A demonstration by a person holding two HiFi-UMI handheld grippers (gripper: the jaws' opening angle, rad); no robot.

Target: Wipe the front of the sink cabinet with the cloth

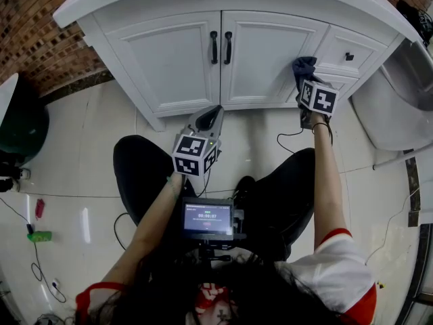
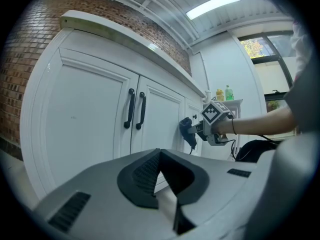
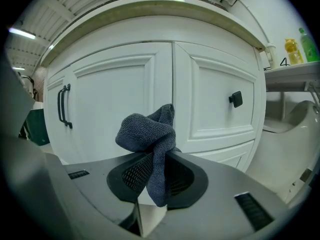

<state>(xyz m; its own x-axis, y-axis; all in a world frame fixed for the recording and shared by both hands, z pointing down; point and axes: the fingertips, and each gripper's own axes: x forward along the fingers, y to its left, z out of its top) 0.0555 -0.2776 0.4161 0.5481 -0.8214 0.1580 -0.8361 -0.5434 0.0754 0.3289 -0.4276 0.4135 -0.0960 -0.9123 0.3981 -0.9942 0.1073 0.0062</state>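
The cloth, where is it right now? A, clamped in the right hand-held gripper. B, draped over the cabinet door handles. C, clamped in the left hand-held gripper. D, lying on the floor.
A: the right gripper view shows the dark cloth pinched between the jaws of the right hand-held gripper.

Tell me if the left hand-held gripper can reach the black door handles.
Probably yes. The left hand-held gripper is shut and empty, aimed at the cabinet doors, with nothing between it and the door handles. The right hand-held gripper, with the cloth, is off to the right.
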